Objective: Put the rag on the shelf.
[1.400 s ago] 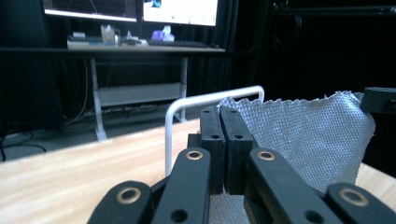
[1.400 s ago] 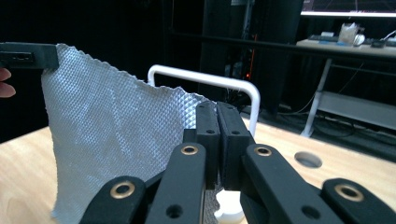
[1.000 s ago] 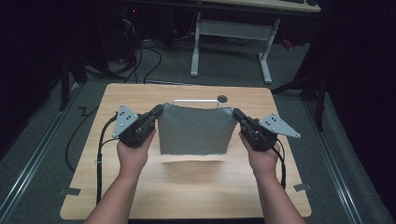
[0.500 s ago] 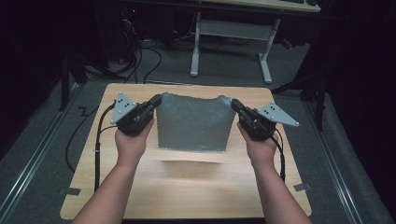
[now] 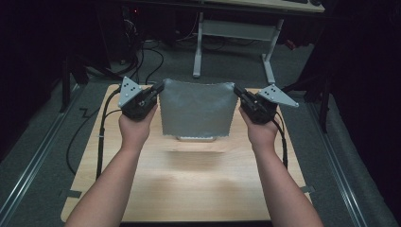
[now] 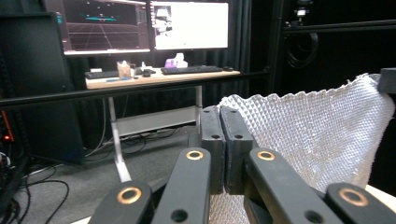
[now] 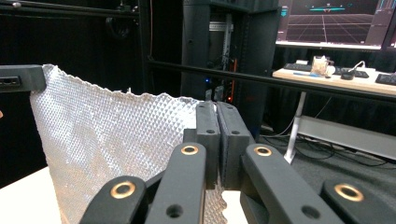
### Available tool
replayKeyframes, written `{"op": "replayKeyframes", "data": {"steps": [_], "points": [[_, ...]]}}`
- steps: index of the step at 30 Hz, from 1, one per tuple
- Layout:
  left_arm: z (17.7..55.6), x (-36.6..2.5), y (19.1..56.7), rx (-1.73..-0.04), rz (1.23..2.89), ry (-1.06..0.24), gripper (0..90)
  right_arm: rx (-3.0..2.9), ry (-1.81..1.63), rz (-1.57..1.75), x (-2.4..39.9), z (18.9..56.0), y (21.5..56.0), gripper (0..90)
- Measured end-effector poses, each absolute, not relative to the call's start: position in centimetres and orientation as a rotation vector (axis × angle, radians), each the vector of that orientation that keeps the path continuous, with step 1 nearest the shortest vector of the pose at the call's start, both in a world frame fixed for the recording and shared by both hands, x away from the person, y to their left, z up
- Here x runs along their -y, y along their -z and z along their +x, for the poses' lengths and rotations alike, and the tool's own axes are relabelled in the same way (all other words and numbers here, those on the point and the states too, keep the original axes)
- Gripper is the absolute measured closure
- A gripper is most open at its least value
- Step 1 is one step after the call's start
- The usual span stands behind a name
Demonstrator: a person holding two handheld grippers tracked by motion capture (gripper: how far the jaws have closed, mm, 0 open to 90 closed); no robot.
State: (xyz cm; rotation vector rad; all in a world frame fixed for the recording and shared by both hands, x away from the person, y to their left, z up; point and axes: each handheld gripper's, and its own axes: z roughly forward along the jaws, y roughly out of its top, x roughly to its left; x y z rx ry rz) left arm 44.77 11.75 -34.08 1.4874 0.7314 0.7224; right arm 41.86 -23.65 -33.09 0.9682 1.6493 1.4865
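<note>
A grey textured cloth (image 5: 196, 109) hangs in the air above the wooden table (image 5: 189, 179), stretched between both grippers. My left gripper (image 5: 159, 88) is shut on the cloth's upper left corner, and my right gripper (image 5: 236, 90) is shut on its upper right corner. In the left gripper view the jaws stand closed together with the cloth (image 6: 317, 135) spreading to the right. In the right gripper view the closed jaws pinch the cloth (image 7: 112, 140), which spreads to the left. The cloth's lower edge hangs free just above the table.
A light flat object (image 5: 195, 138) lies on the table under the cloth's lower edge. Beyond the table stand a white desk frame (image 5: 231, 33) and floor cables (image 5: 142, 56). A desk with monitors (image 6: 144, 25) and a keyboard stands farther back.
Both grippers have lifted the cloth off the table and carried it up and away from the person; it now hangs freely between them.
</note>
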Motion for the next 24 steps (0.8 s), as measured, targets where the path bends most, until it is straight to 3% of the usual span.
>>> {"op": "replayKeyframes", "data": {"steps": [13,24], "points": [[48.2,-11.0,33.1,-0.745,1.526,-0.750,89.7,-1.640,-1.444,1.009,23.7,45.7,32.1,89.1],[52.0,-10.8,34.8,-0.817,1.601,-0.737,89.6,-1.670,-1.405,1.072,23.3,49.7,33.3,89.1]]}}
